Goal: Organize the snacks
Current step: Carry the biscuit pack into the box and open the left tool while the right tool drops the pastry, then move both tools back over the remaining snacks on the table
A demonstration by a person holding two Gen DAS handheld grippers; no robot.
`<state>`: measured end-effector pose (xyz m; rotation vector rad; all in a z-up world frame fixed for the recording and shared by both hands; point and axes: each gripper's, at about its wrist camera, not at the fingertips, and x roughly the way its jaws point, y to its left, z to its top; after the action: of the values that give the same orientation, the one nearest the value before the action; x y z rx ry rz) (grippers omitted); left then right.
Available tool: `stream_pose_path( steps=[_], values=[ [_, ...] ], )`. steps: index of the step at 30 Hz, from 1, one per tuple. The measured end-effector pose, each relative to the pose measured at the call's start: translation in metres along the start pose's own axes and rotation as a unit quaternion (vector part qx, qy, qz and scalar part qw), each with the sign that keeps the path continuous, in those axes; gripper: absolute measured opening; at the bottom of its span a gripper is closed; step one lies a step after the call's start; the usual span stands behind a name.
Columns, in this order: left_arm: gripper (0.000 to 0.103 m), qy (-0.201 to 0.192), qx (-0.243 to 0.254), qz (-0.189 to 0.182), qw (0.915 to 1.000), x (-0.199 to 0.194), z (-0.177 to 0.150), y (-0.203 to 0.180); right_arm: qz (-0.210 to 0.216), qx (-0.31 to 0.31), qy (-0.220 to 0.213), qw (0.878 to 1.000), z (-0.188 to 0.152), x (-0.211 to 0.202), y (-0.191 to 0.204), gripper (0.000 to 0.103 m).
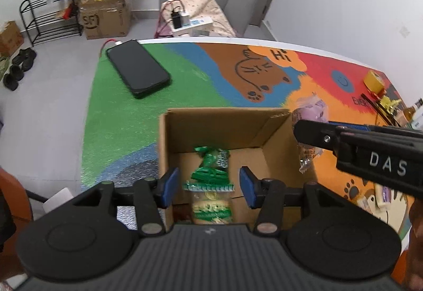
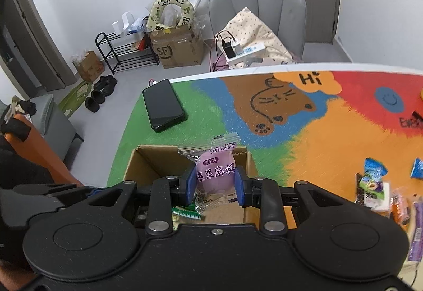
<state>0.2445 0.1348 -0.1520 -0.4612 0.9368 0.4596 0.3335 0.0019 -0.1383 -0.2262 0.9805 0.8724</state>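
The right hand-held gripper [image 2: 214, 189] is clamped on a purple mochi packet [image 2: 215, 172], its blue pads pressing the round middle, above the open cardboard box [image 2: 137, 166]. The left hand-held gripper [image 1: 208, 186] hangs over the box with jaws partly apart and nothing between the pads; a green snack packet [image 1: 211, 180] lies below on the box floor. The mochi looks light and soft in slippery film, so a gentle hold across its belly suits best. More wrapped snacks [image 2: 375, 185] wait on the colourful surface [image 2: 317, 148]; a phone [image 2: 164, 105] lies farther off.
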Motion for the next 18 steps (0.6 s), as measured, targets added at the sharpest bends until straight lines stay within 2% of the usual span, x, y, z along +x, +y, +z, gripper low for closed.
stream_pose_path(
  steps=[5, 10, 13, 16, 18],
  values=[
    [0.05, -0.017, -0.016, 0.005, 0.9997, -0.015, 0.004, 0.004, 0.013, 0.016, 0.003, 1.0, 0.003, 0.005, -0.004, 0.029],
    [0.056, -0.025, -0.022, 0.012, 0.9994, -0.03, 0.01, 0.006, 0.036, 0.046, -0.001, 0.998, 0.005, 0.004, -0.011, 0.039],
    [0.07, -0.022, -0.018, 0.014, 0.9995, -0.036, 0.011, 0.005, 0.037, 0.058, -0.005, 0.998, 0.003, 0.0, -0.013, 0.043],
    [0.077, -0.021, -0.014, 0.011, 0.9996, -0.039, 0.01, 0.002, 0.032, 0.059, -0.005, 0.998, -0.001, -0.006, -0.014, 0.049],
    [0.083, -0.019, -0.015, 0.007, 0.9997, -0.04, 0.01, 0.0, 0.026, 0.063, -0.002, 0.998, -0.004, -0.009, -0.018, 0.058]
  ],
)
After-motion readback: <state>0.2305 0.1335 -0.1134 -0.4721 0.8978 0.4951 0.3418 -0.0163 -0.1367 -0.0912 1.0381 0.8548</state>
